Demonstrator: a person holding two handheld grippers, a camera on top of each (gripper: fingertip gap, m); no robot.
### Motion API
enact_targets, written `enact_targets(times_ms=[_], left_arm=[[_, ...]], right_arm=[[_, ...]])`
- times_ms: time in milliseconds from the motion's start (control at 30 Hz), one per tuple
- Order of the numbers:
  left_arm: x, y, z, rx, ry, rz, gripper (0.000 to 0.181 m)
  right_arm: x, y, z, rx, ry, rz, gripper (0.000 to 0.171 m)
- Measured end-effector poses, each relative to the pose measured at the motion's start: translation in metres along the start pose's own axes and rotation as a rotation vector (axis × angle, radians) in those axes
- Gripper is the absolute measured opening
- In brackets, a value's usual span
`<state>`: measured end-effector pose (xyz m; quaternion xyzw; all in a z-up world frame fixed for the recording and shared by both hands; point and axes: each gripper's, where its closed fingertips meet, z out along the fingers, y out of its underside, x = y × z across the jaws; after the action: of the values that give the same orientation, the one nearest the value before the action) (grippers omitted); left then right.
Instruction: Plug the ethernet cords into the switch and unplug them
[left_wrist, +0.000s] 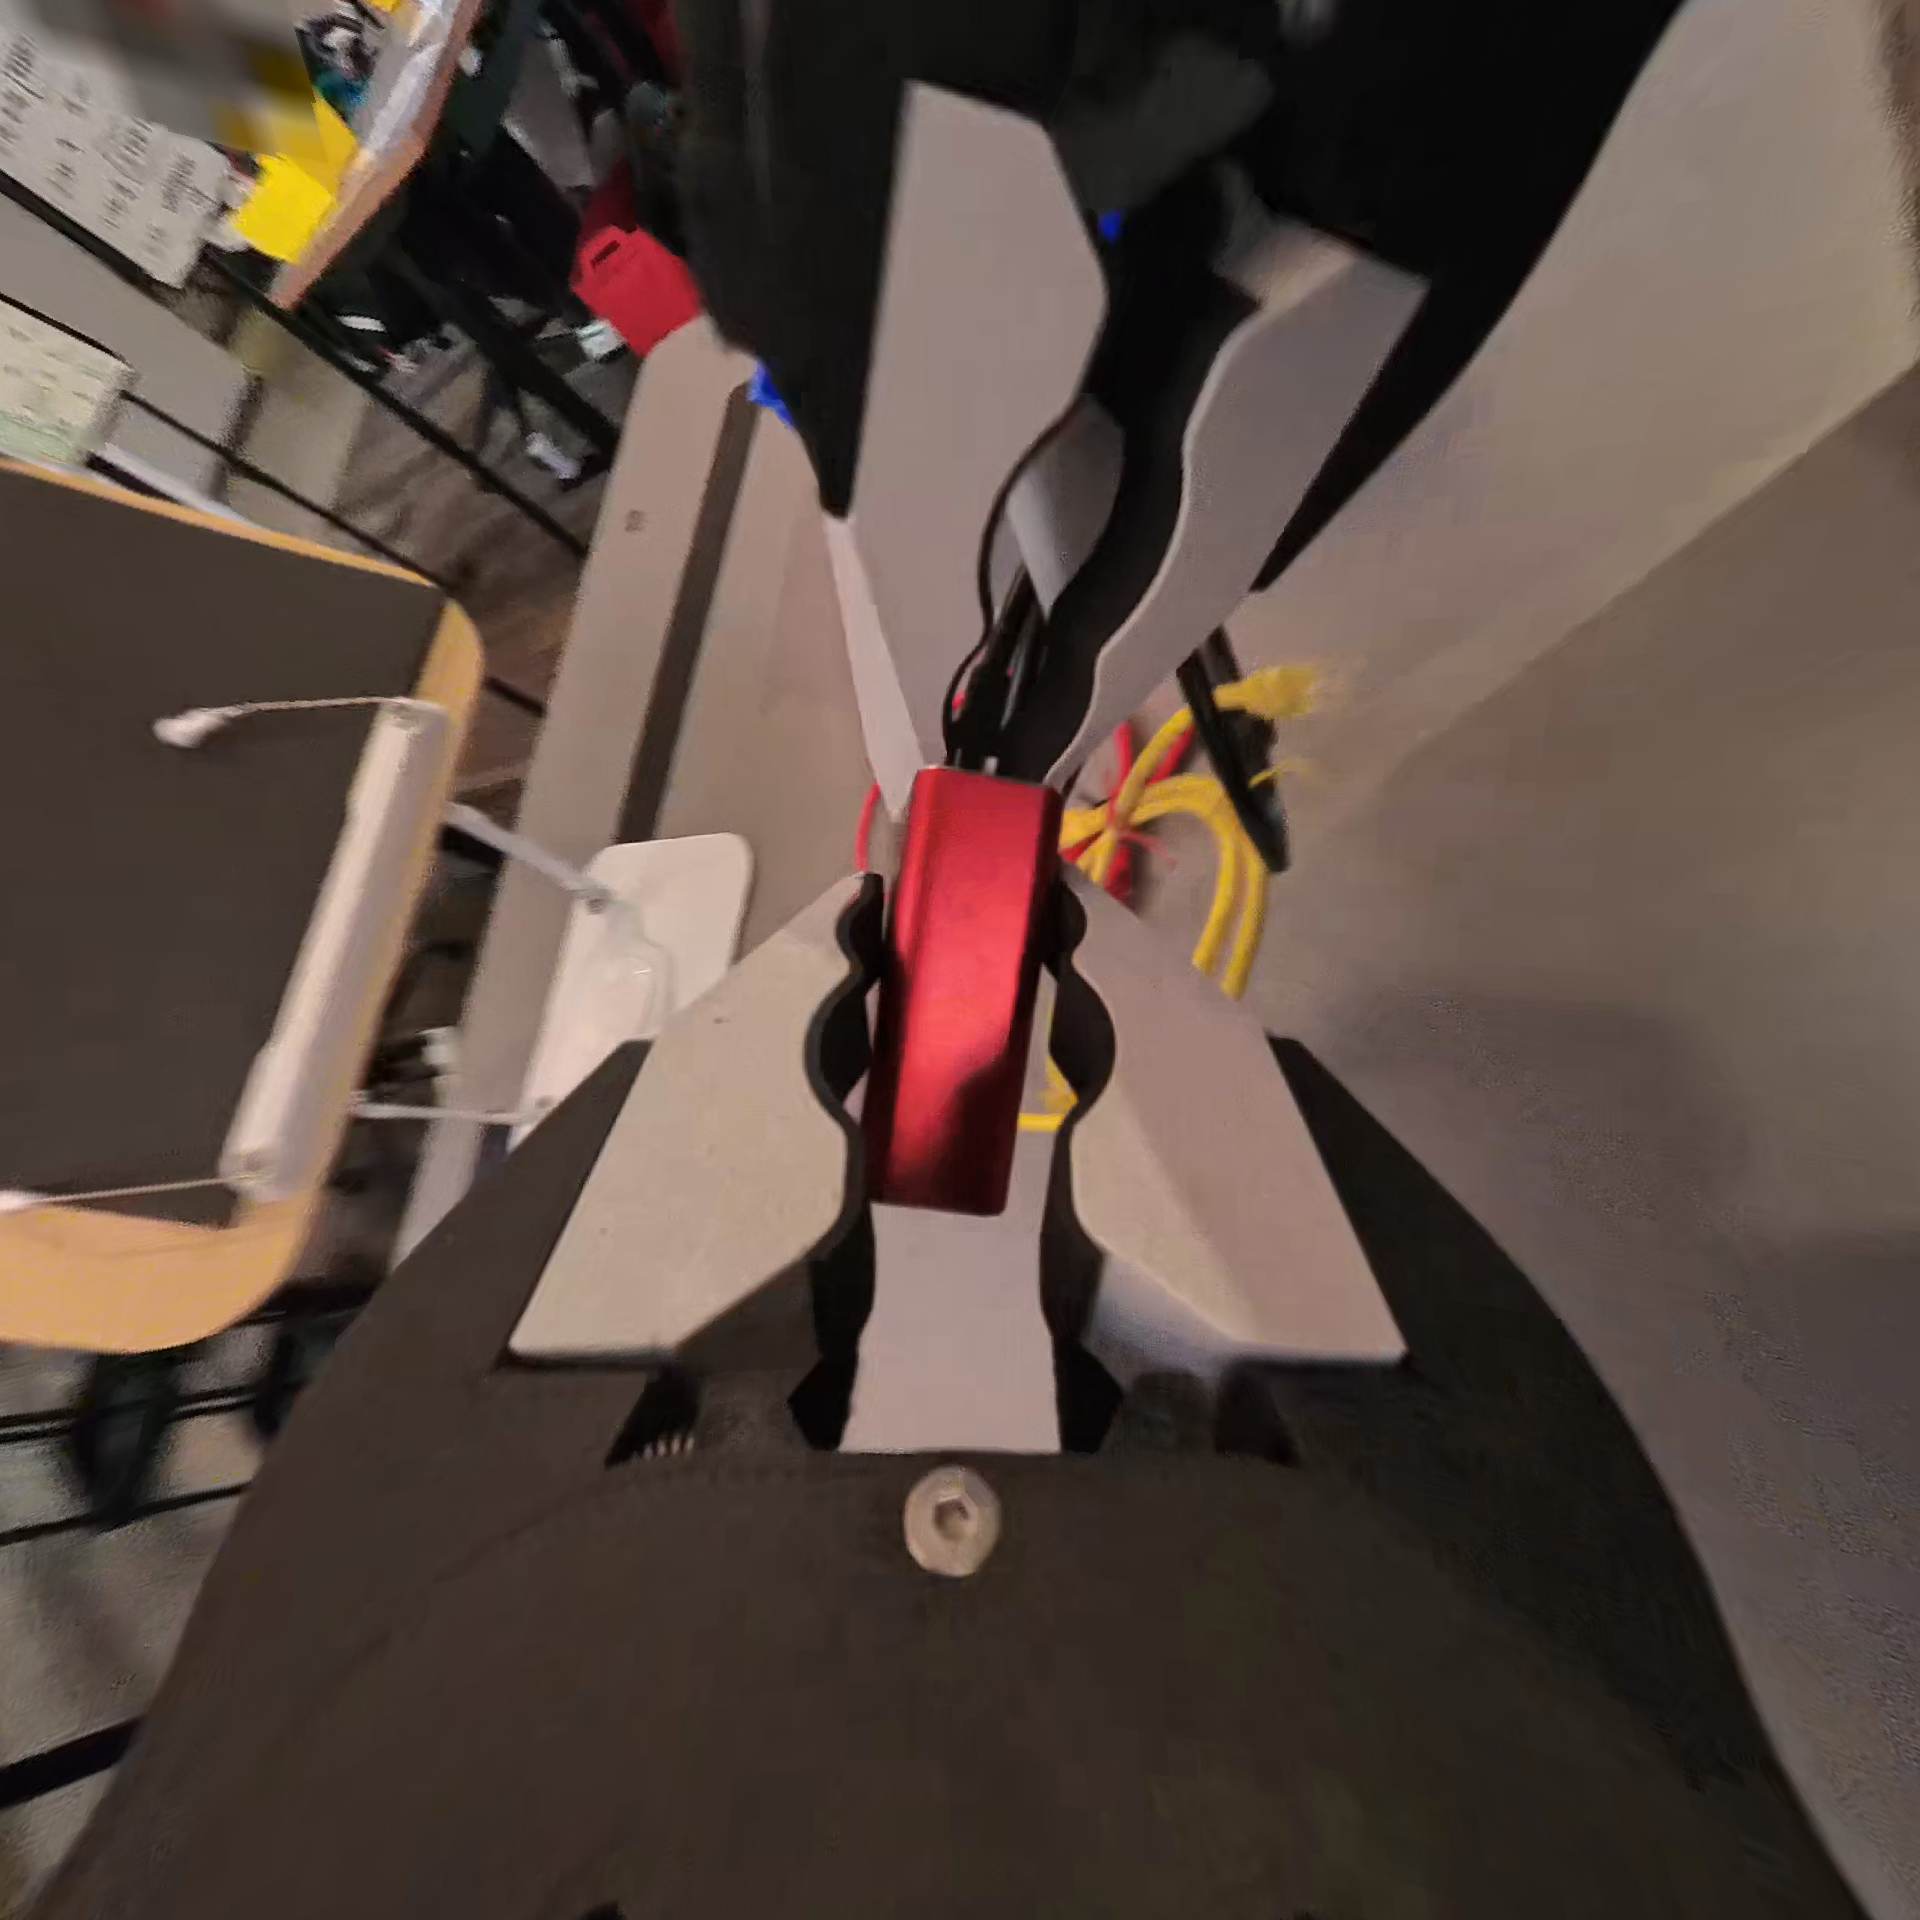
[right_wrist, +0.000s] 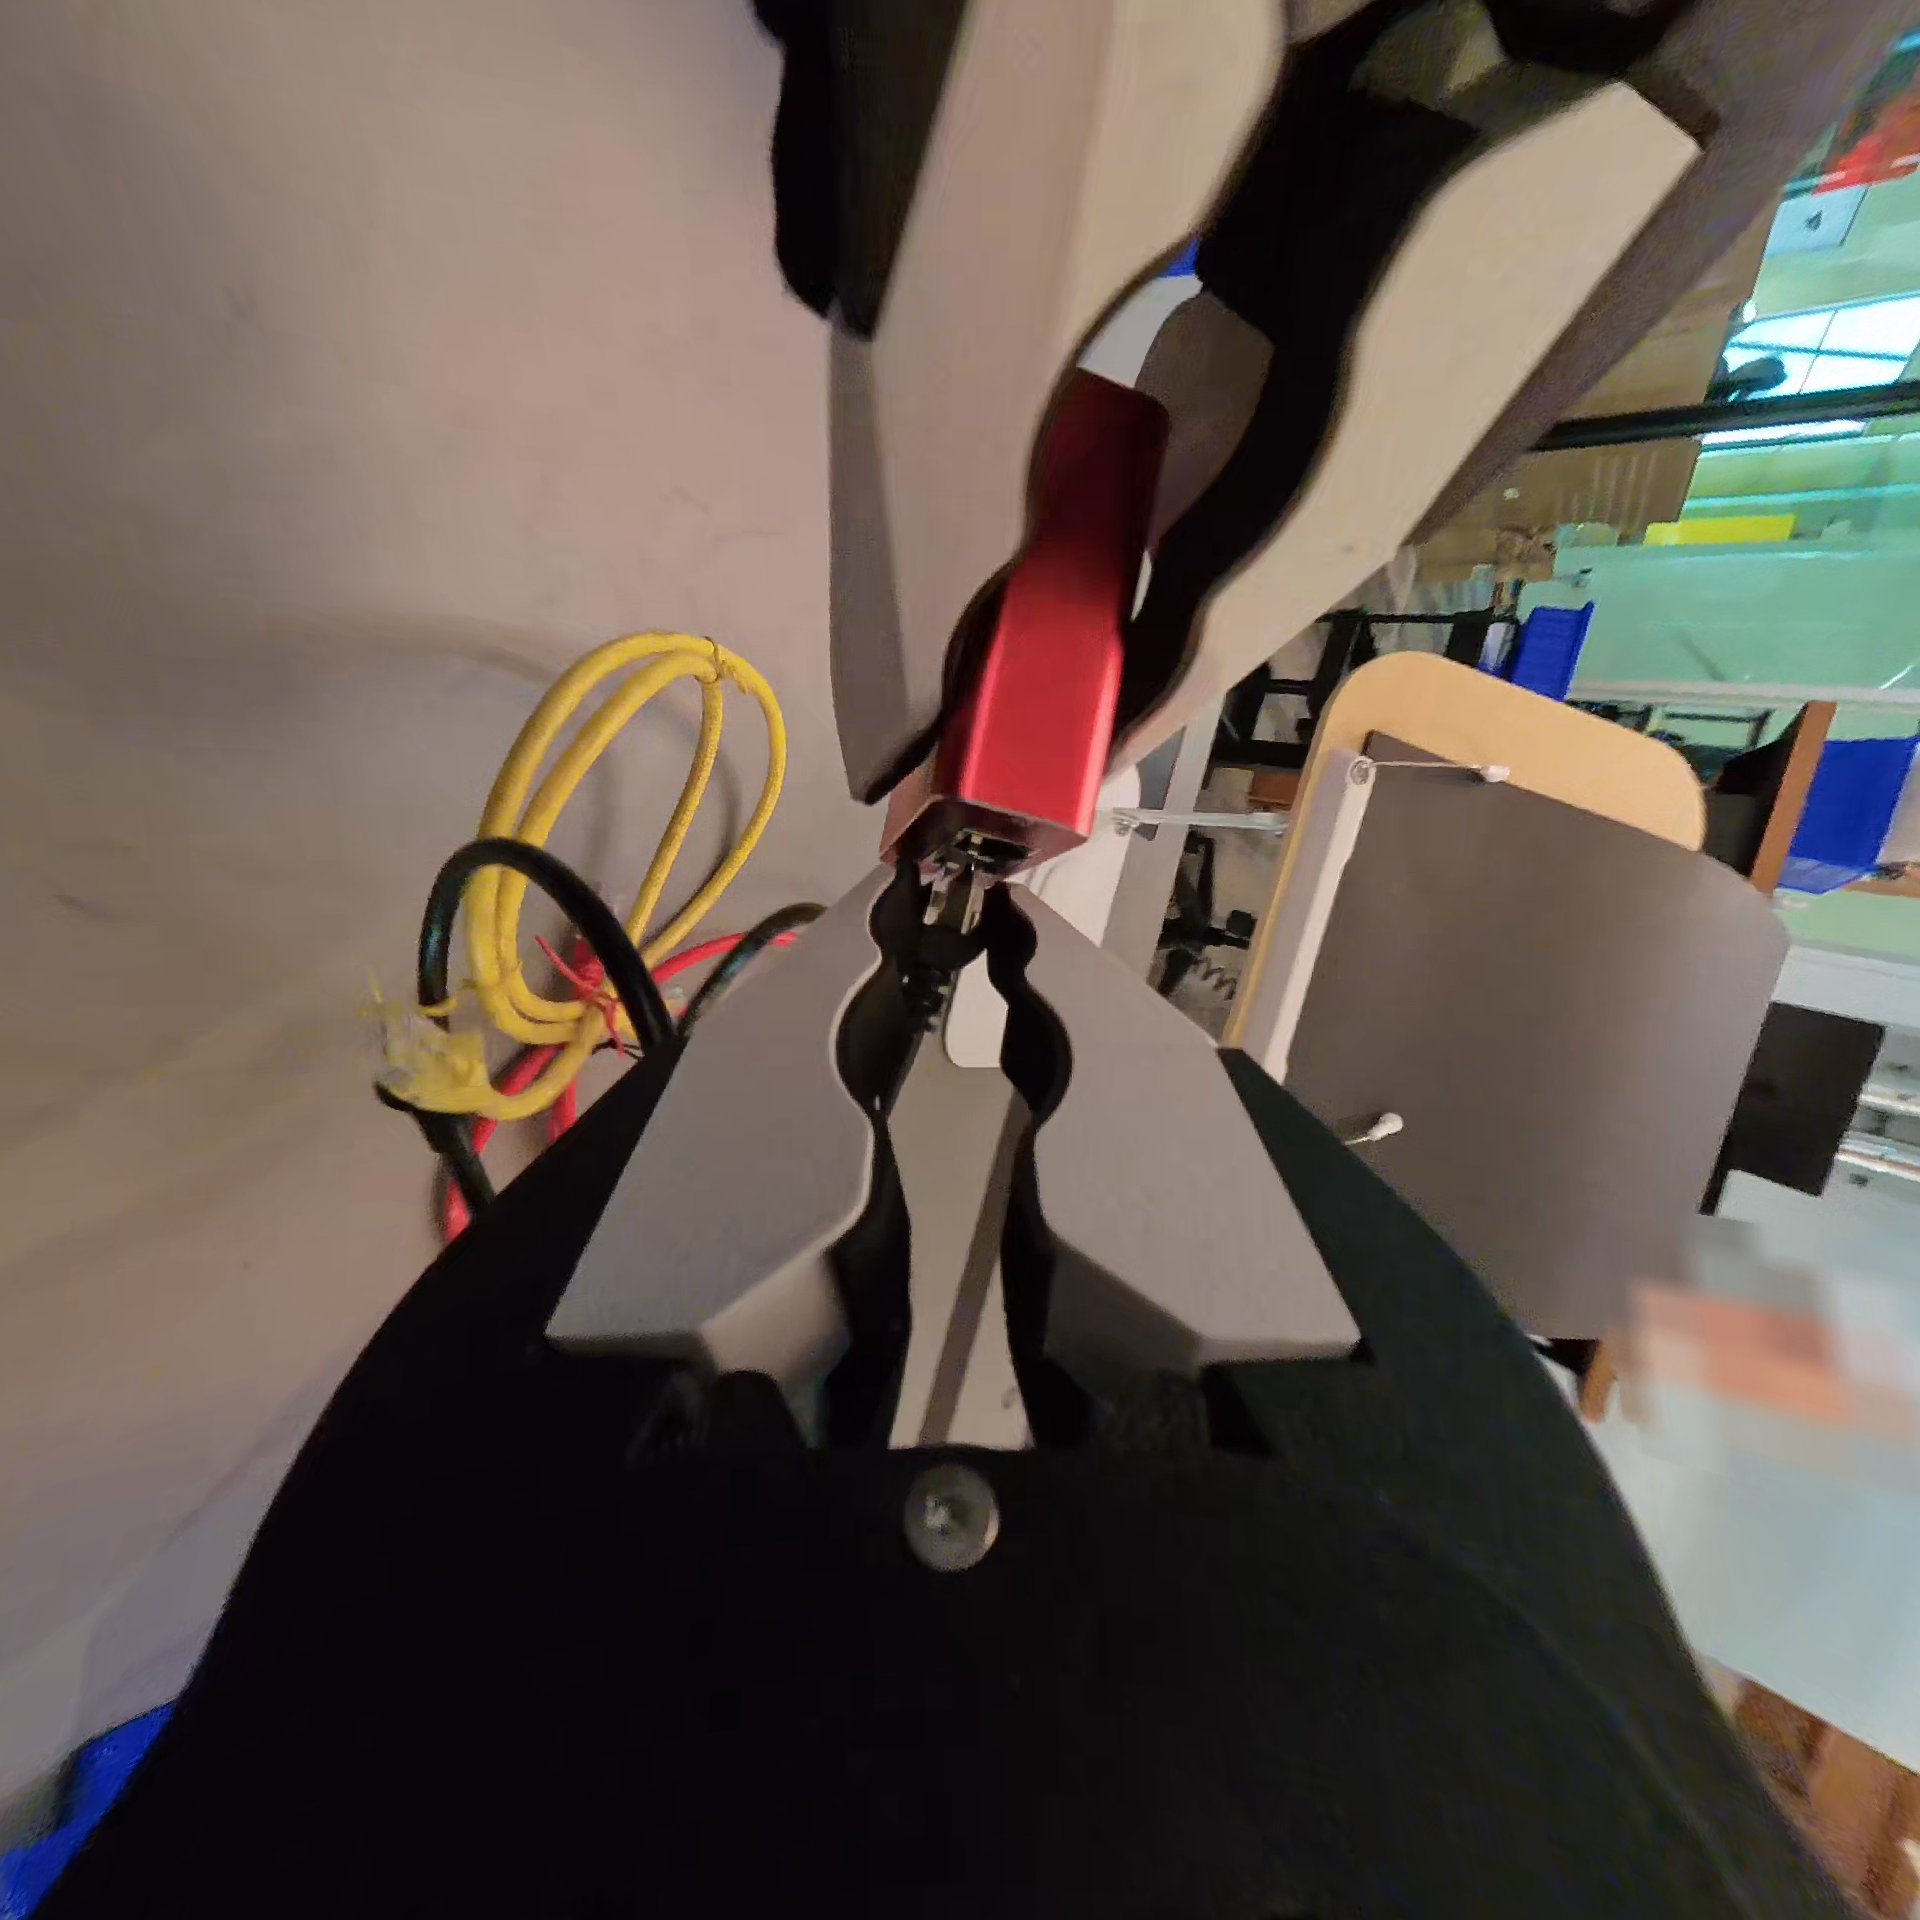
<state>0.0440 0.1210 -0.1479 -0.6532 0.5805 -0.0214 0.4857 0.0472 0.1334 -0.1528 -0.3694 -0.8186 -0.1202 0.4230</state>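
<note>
My left gripper (left_wrist: 966, 894) is shut on a red metal switch (left_wrist: 956, 997) and holds it above the grey table. In the right wrist view, my right gripper (right_wrist: 951, 899) is shut on the black plug (right_wrist: 961, 883) of a black ethernet cord (right_wrist: 925, 987). The plug sits at the port in the end of the switch (right_wrist: 1039, 707); how deep it is I cannot tell. The right gripper (left_wrist: 987, 748) shows in the left wrist view, meeting the switch's far end. The left gripper (right_wrist: 997, 779) shows from above in the right wrist view.
A tied bundle of yellow cord (right_wrist: 644, 831) lies on the grey table (right_wrist: 260, 416) with red cord (right_wrist: 540, 1091) and a black loop (right_wrist: 520, 862); the bundle also shows in the left wrist view (left_wrist: 1226, 862). A wood-edged dark board (left_wrist: 156, 831) stands beside the table. Shelves with bins stand behind.
</note>
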Motion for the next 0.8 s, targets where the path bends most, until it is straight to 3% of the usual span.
enact_targets(times_ms=[100,233,533,733,800], left_arm=[[-0.004,0.003,0.003,-0.042,-0.085,0.095,0.025],[-0.012,0.018,0.017,-0.159,-0.196,0.166,0.039],[-0.016,0.007,0.01,-0.158,-0.315,0.297,0.037],[-0.017,0.008,0.007,-0.156,-0.276,0.26,0.037],[-0.015,0.006,0.007,-0.139,-0.255,0.234,0.037]], right_arm=[[0.0,0.002,-0.001,-0.022,-0.016,0.032,0.01],[0.001,-0.014,-0.01,-0.001,-0.023,0.063,0.01],[0.005,-0.016,-0.013,0.01,0.059,0.048,0.011],[0.012,-0.019,-0.026,0.101,0.148,0.088,0.022],[0.011,-0.019,-0.028,0.109,0.139,0.094,0.018]])
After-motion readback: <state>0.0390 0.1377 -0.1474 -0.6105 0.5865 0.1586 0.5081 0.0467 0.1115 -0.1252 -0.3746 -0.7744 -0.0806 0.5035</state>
